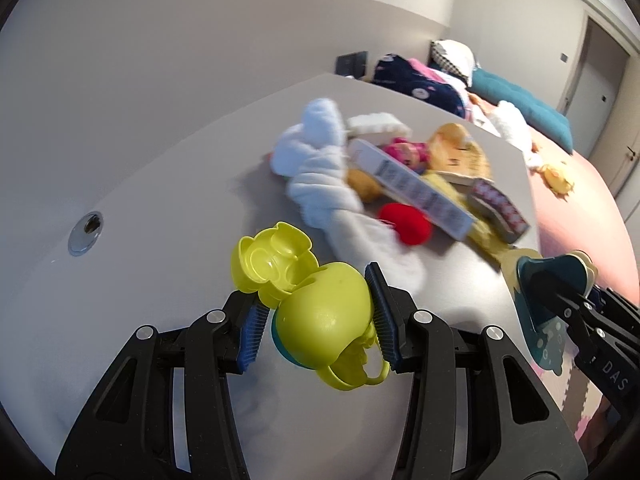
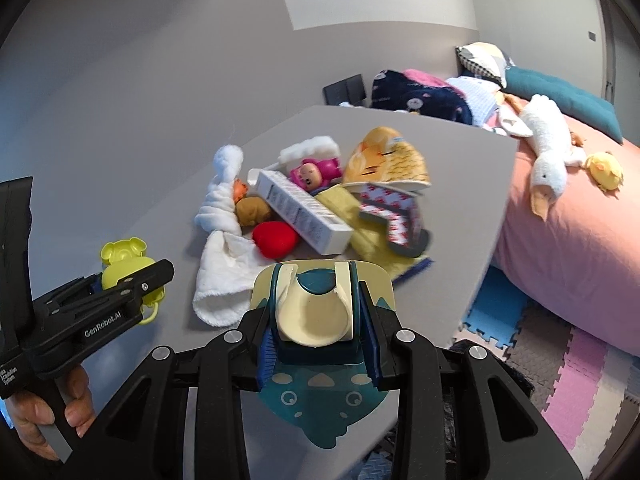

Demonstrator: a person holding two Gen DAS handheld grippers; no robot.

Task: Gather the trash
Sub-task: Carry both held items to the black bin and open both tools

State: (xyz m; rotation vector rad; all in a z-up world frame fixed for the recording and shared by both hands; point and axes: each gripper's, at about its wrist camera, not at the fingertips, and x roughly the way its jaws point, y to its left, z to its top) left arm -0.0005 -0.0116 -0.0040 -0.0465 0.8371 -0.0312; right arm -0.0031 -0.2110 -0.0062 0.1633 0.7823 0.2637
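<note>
The left hand-held gripper (image 1: pixel 320 320) is clamped on a yellow-green plastic toy container (image 1: pixel 320 316), its blue pads pressing both sides of the rounded body, whose bear-shaped lid (image 1: pixel 274 258) stands flipped open above it. The right hand-held gripper (image 2: pixel 316 340) is closed on a teal and cream child's sandal (image 2: pixel 316 320), held between its pads above the near edge of the table (image 2: pixel 452 184). A hand (image 2: pixel 40 420) grips the left tool's handle at the lower left of the right wrist view.

The table is a plain grey slab set against a pale wall, with a round metal-rimmed hole (image 1: pixel 86 232) in its top on the left. Near its middle lies a loose heap: a white towel (image 2: pixel 224 240), a long white box (image 2: pixel 302 208) with printed lines, a red heart-shaped cushion (image 2: pixel 276 238), a pink doll (image 2: pixel 316 172), a brown plush piece (image 2: pixel 252 210), an orange and yellow pouch (image 2: pixel 384 160), a yellow cloth (image 2: pixel 360 220) and a red-and-white patterned slipper (image 2: pixel 394 216).

Right of the table stands a bed (image 2: pixel 560 248) under a pink cover, carrying a white goose plush (image 2: pixel 548 136), a small yellow chick plush (image 2: pixel 604 168), a teal cushion (image 2: pixel 560 96), a checked pillow (image 2: pixel 482 58) and a dark blue blanket (image 2: pixel 416 96). Foam floor mats (image 2: pixel 560 360) in pink, blue and grey cover the floor below. A door (image 1: pixel 616 92) shows at the far right in the left wrist view.
</note>
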